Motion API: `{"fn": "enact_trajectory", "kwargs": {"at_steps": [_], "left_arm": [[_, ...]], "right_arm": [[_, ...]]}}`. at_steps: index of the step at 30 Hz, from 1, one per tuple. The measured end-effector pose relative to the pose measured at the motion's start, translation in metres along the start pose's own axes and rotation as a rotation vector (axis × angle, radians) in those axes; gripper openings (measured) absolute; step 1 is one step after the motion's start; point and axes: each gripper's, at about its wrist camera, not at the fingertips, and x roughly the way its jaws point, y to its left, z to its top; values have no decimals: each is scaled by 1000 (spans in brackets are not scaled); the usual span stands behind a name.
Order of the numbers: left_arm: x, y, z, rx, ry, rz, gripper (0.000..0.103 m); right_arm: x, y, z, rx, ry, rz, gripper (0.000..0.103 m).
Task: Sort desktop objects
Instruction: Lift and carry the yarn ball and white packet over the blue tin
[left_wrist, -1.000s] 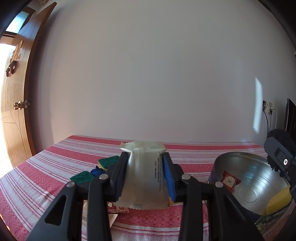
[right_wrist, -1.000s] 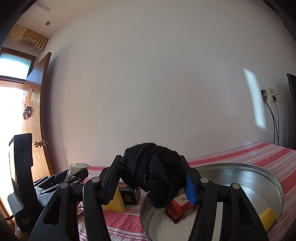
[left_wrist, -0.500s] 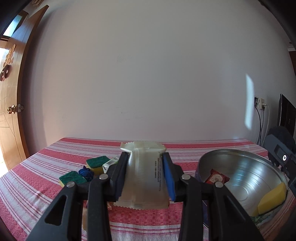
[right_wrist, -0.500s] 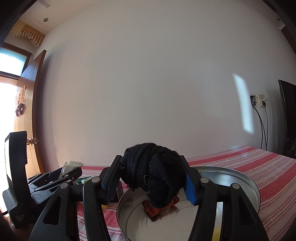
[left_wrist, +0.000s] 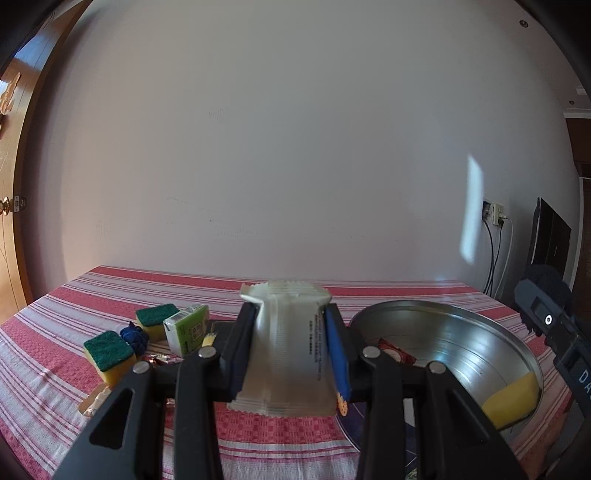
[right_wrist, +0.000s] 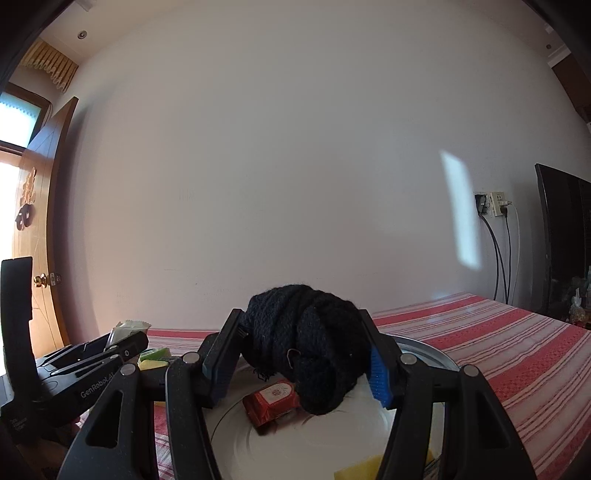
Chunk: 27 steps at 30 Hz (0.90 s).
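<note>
Bowl (left_wrist: 480, 332) interior mostly open; red packet (right_wrist: 271, 400), yellow sponge (left_wrist: 513, 398) inside; clutter left.

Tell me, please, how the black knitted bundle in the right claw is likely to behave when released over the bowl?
The black knitted bundle bulges and sags past the right claw, so it is probably soft and floppy. It should settle without rolling.

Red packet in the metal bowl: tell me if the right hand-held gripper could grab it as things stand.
Probably not. The right hand-held gripper is over the metal bowl, close above the red packet, but its jaws are already shut on black yarn, which must go first.
</note>
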Motion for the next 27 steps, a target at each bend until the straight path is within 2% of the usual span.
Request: {"fn": "enact_trajectory", "kwargs": {"at_steps": [6,17,27], "left_arm": [[-6,-15,7,22,-23,-44,37],[7,-55,13,57,19,-124,37],[9,-89,14,104,49,-152,37]], "right_arm": [[4,-24,1,27,10,-62,62],[2,-54,8,15,7,-131,62],[8,-80,9,29,26,-193,62]]}}
